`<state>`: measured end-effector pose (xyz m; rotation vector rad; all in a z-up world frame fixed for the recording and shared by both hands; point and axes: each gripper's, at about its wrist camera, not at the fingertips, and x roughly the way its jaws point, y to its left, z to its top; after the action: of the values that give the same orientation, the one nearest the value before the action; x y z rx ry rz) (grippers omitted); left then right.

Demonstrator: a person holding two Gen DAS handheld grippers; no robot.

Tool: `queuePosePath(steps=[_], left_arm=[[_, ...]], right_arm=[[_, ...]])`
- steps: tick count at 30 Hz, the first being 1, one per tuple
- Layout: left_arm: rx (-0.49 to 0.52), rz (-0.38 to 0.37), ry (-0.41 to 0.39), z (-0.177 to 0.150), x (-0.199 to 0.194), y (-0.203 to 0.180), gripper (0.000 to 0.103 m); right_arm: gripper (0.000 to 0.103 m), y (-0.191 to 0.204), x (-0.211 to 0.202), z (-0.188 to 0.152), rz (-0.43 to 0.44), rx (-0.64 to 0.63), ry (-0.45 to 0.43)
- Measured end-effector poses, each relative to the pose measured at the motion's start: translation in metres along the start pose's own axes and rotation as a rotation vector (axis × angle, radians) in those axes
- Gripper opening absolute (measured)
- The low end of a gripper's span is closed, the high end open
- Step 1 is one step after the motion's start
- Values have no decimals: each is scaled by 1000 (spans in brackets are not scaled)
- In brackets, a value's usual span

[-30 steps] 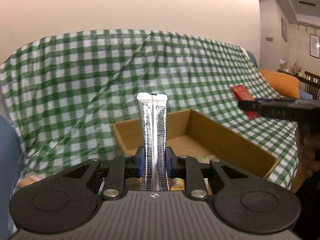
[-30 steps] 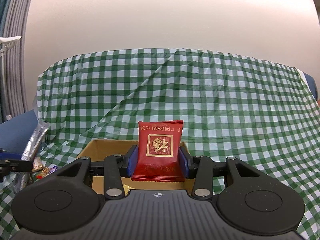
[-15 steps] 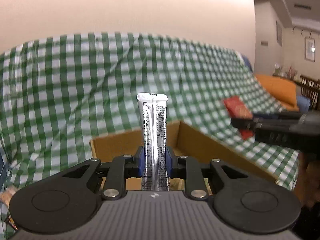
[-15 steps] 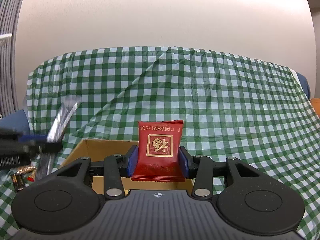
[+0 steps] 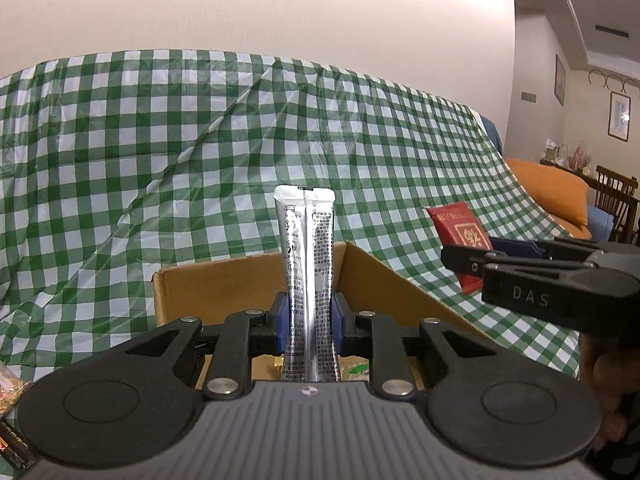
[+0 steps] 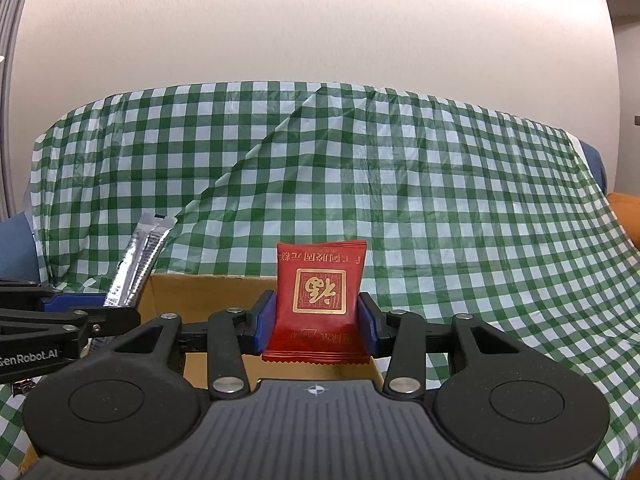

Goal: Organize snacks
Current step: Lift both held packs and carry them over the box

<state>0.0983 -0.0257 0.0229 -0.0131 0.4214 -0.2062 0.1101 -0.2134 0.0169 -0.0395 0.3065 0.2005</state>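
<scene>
Silver stick sachet (image 5: 307,276) clamped in left gripper (image 5: 308,322) jaws; red packet (image 6: 320,300) clamped in right gripper (image 6: 316,322) jaws, casing lettered "DAS".

Left tongs (image 5: 308,320): blue pads (image 5: 282,322) pressed on both sides of a silver stick sachet (image 5: 307,264), held upright, printed text on its face; cardboard box (image 5: 224,284): open-topped, just beyond the tongs, resting on the green-and-white checked cloth (image 5: 160,152), small items partly visible on its floor; right tongs (image 5: 468,258): entering from the right edge, clamped on a red packet (image 5: 456,224) with gold print, above the box's right wall; a hand (image 5: 600,376) at the lower right edge; orange cushion (image 5: 552,192) at far right; wrapped snacks (image 5: 8,420) at the lower left edge, partly cut off
</scene>
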Motion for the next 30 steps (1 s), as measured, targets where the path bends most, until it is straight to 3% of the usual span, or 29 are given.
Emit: queuePosePath(steps=[30], left_arm=[[-31,18,-17,2,2,5,24]], right_arm=[[45,8,-4,1,5,-35,-19]])
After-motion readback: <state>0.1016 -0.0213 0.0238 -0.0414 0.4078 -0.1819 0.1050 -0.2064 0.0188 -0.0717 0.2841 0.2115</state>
